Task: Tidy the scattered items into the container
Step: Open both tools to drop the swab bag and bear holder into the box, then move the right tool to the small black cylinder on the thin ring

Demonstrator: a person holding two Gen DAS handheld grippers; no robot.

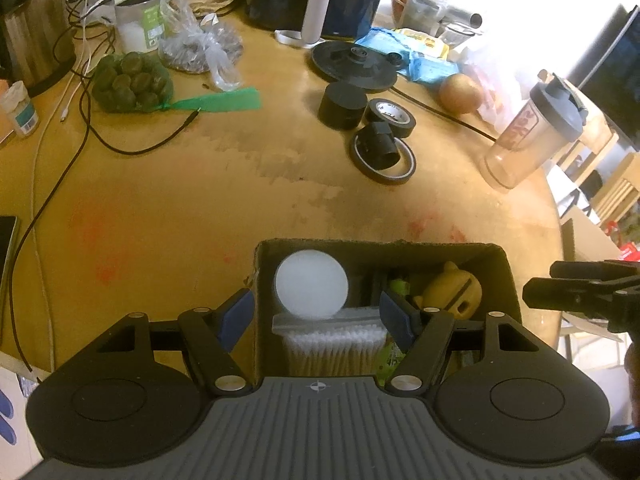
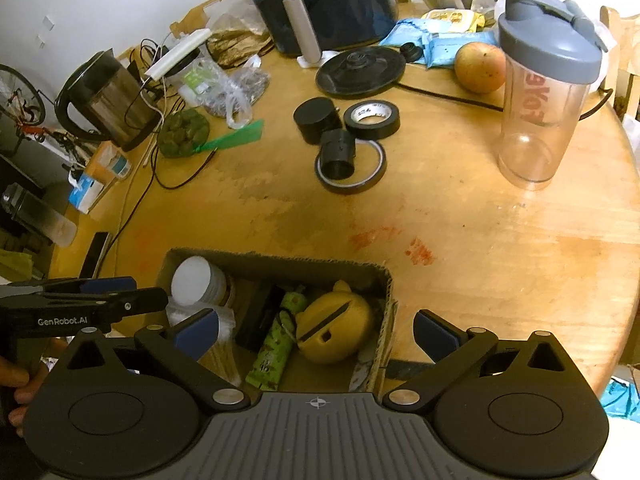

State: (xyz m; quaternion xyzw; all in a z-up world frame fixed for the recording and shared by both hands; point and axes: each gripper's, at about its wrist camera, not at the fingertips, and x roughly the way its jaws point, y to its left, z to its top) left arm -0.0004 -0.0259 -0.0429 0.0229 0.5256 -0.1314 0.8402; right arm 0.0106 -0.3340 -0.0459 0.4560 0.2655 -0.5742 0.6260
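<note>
Left tongs (image 1: 316,316): jaws partly open, straddling the left wall of the box (image 1: 384,249), one pad outside and one inside; whether the pads press on the wall cannot be told. Right tongs (image 2: 316,332): jaws fully spread above the box, nothing between the pads. The box sits at the near edge of the bench (image 2: 480,240) and contains a white disc (image 1: 312,284), cotton swabs (image 1: 336,350), a green packet (image 2: 276,344) and a yellow toy (image 2: 334,332). Tape rolls (image 2: 372,119) lie further back on the bench.

Home kitchen: kettle (image 2: 105,98), air fryer (image 2: 320,0)
</note>
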